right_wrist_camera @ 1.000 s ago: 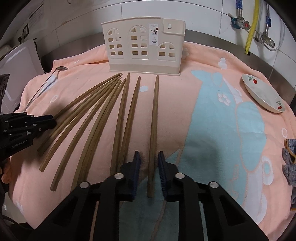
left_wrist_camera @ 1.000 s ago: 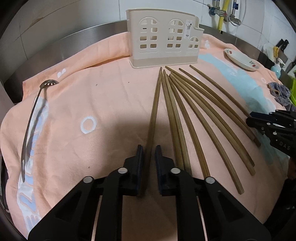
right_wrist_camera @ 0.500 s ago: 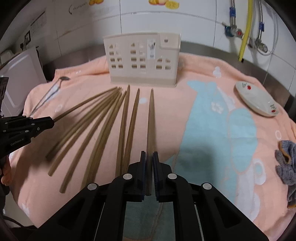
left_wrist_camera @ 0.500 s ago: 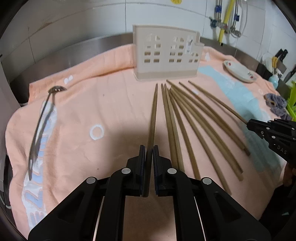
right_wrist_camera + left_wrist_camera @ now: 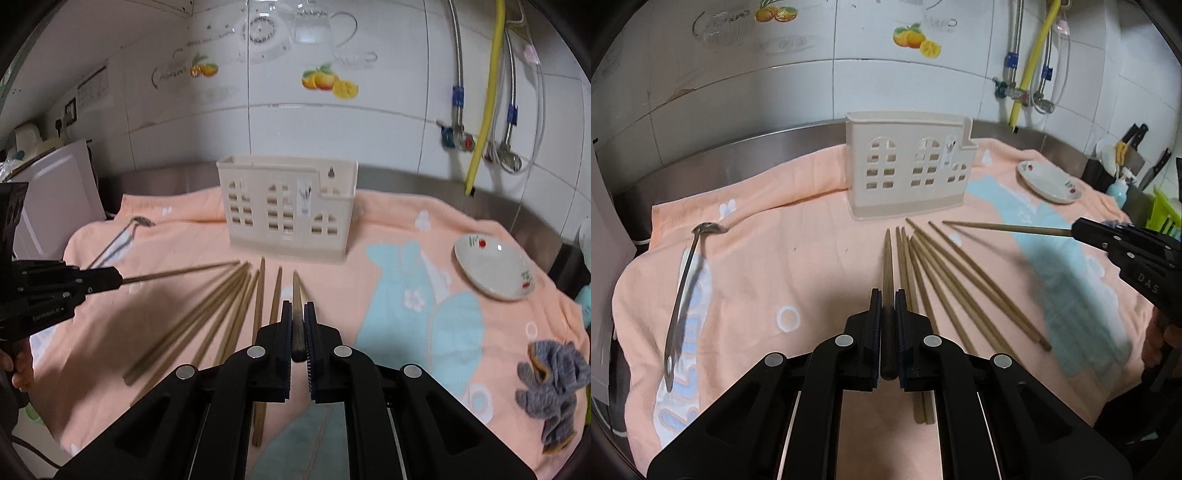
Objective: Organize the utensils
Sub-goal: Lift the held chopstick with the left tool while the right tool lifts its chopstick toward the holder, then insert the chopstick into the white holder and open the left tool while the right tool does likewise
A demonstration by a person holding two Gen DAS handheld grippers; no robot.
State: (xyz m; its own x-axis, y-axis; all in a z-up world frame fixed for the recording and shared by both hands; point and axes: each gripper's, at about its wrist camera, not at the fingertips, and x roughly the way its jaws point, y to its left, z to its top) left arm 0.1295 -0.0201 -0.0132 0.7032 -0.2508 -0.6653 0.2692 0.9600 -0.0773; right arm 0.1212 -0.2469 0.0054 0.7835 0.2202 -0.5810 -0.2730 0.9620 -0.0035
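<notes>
Now both grippers are clamped on a chopstick each. Left gripper [image 5: 887,301] pinches the left chopstick [image 5: 887,258], its tip aimed at the far holder [image 5: 908,166]. Right gripper [image 5: 297,312] grips the right chopstick [image 5: 296,291] likewise, lifted off the towel [image 5: 388,221]. Remaining chopsticks [image 5: 945,280] fan out on the towel between them, near the holder. A ladle [image 5: 685,288] lies far left, a dish [image 5: 493,266] right.

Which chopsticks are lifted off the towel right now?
Two: the leftmost chopstick, clamped in the left hand-held gripper, and the rightmost chopstick, clamped in the right hand-held gripper. The other chopsticks lie flat.
</notes>
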